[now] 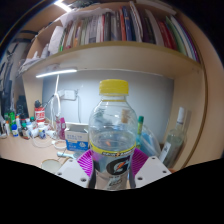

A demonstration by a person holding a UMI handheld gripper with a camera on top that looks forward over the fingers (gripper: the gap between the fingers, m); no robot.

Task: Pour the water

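A clear Gatorade bottle (113, 128) with a yellow cap and a white label stands upright between my fingers, lifted above the desk. My gripper (112, 164) is shut on the bottle, with the purple pads (86, 162) pressing its label from both sides. The bottle's base is hidden below the fingers. I cannot see any cup or vessel for the water.
A cluttered desk (30, 150) lies behind, with small bottles (38, 113) at the left and a clear spray bottle (176, 135) at the right. A blue box (76, 141) sits just behind the bottle. A shelf of books (120, 25) runs overhead with a strip lamp (55, 72) under it.
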